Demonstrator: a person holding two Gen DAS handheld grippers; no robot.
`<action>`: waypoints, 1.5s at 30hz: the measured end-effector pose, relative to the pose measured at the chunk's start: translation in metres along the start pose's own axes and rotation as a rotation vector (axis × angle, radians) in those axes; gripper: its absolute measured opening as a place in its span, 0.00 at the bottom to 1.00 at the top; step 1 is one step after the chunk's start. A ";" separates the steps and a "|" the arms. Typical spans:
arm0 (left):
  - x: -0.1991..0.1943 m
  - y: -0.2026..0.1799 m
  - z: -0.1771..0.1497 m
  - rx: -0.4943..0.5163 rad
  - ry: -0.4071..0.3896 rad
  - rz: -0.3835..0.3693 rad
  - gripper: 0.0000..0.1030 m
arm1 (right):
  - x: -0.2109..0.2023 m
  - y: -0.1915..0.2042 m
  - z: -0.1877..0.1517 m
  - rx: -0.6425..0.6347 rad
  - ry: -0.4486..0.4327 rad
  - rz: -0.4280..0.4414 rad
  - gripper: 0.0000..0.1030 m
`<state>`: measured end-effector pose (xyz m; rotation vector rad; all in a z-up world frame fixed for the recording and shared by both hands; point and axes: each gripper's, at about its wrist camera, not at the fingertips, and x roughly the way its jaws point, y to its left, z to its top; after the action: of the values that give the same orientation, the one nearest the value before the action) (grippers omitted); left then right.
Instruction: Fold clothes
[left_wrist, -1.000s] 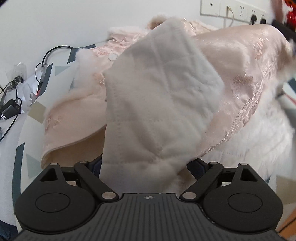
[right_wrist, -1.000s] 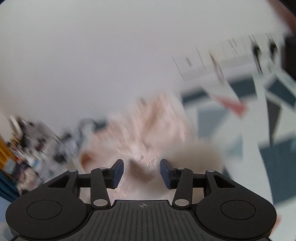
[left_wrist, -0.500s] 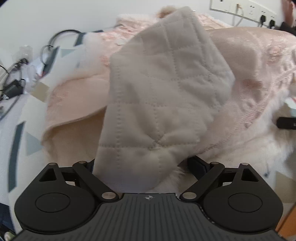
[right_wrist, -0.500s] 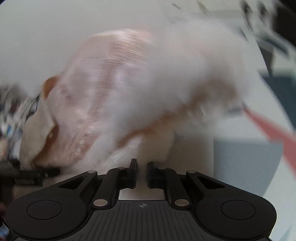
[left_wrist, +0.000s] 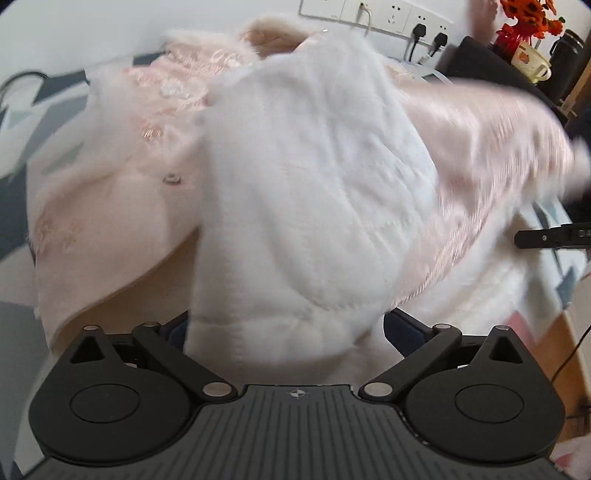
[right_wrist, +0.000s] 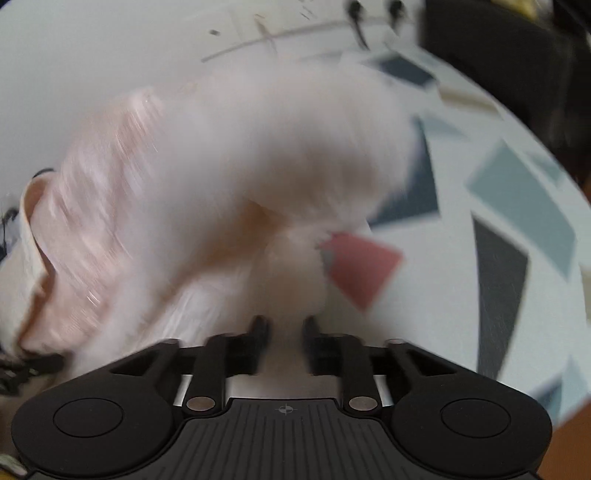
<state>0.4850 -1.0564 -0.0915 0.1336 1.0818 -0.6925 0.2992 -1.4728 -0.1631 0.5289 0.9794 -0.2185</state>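
A pale pink jacket (left_wrist: 110, 206) with white quilted fleece lining (left_wrist: 310, 206) and furry trim lies bunched on the patterned cloth. My left gripper (left_wrist: 284, 328) has its jaws set wide, with a thick fold of the lining lying between them and hiding the fingertips. My right gripper (right_wrist: 284, 332) has its jaws close together around the jacket's furry white edge (right_wrist: 291, 280); that view is blurred by motion. The right gripper's finger (left_wrist: 550, 236) shows at the right edge of the left wrist view.
The patterned cloth (right_wrist: 517, 206) with grey, teal and red shapes covers the surface. Wall sockets with plugs (left_wrist: 417, 26) are at the back. A dark chair back (left_wrist: 491, 62), flowers and a mug (left_wrist: 528, 55) stand at the far right. A black cable (left_wrist: 22, 81) lies at the left.
My right gripper closed from open onto the jacket's furry edge and is lifting it, spreading the pink shell rightwards. My left gripper keeps the lining fold between its jaws.
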 end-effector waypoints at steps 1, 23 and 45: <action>-0.005 0.001 -0.001 -0.025 0.003 -0.029 0.99 | -0.009 0.003 -0.002 0.005 0.003 0.022 0.48; -0.102 0.113 -0.116 -0.498 -0.208 -0.085 0.94 | 0.012 0.260 0.124 -0.534 0.102 0.544 0.55; -0.117 0.170 -0.131 -0.514 -0.274 0.045 0.91 | 0.213 0.420 0.093 -0.438 0.263 0.452 0.08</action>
<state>0.4500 -0.8150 -0.0944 -0.3686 0.9573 -0.3616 0.6545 -1.1503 -0.1626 0.3647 1.0946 0.4724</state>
